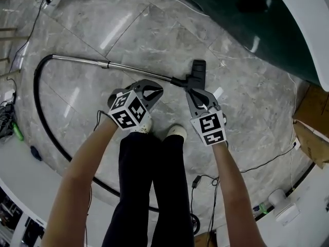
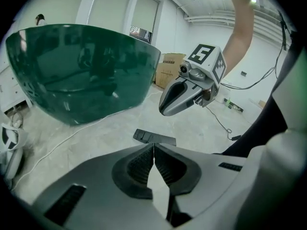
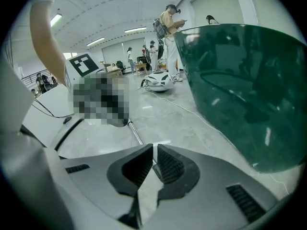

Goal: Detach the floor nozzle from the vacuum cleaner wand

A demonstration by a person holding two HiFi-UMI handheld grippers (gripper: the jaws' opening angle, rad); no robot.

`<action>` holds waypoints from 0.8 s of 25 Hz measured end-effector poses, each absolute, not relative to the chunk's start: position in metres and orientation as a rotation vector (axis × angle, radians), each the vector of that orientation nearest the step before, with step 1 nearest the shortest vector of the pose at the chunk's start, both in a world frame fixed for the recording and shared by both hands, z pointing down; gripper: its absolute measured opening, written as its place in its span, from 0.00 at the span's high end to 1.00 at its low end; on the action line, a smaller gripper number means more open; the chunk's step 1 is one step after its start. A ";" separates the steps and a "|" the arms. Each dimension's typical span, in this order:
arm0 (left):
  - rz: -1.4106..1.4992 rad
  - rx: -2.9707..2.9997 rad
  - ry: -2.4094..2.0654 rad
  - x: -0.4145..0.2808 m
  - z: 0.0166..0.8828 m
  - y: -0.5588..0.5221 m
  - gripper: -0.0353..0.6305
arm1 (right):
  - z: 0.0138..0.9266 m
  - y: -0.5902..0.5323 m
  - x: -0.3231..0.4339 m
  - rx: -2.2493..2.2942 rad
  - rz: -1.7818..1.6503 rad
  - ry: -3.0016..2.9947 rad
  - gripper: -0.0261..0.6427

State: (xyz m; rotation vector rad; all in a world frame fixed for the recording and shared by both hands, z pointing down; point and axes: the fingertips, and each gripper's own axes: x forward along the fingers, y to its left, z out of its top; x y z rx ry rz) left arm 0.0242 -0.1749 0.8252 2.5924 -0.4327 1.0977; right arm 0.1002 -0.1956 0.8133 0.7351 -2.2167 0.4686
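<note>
The vacuum's chrome wand [image 1: 133, 68] lies on the marble floor and ends at the black floor nozzle [image 1: 198, 70]. A black hose [image 1: 39, 112] curves away from the wand's left end. My left gripper [image 1: 156, 90] hangs shut and empty just short of the wand, left of the joint. My right gripper [image 1: 189, 90] is shut too and hovers just short of the nozzle's neck. In the left gripper view the closed jaws [image 2: 153, 146] point at the nozzle [image 2: 154, 137], with the right gripper [image 2: 184, 96] above it. In the right gripper view the shut jaws [image 3: 154, 151] cover the near end of the wand [image 3: 135, 132].
A big dark green bowl-shaped body [image 1: 241, 14] rises behind the nozzle. Cardboard boxes [image 1: 312, 122] stand at the right. Thin cables [image 1: 257, 164] trail over the floor. The person's shoes [image 1: 176, 132] stand just behind the grippers. Several people stand far off [image 3: 169, 23].
</note>
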 end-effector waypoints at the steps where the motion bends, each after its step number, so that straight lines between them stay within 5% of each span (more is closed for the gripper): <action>1: 1.106 2.589 -0.433 0.023 0.833 -0.177 0.93 | 0.822 -0.195 0.097 0.717 0.469 -2.214 0.92; 20: 1.312 2.523 -0.349 0.008 0.977 -0.184 0.92 | 0.966 -0.195 0.079 0.470 0.345 -2.110 0.91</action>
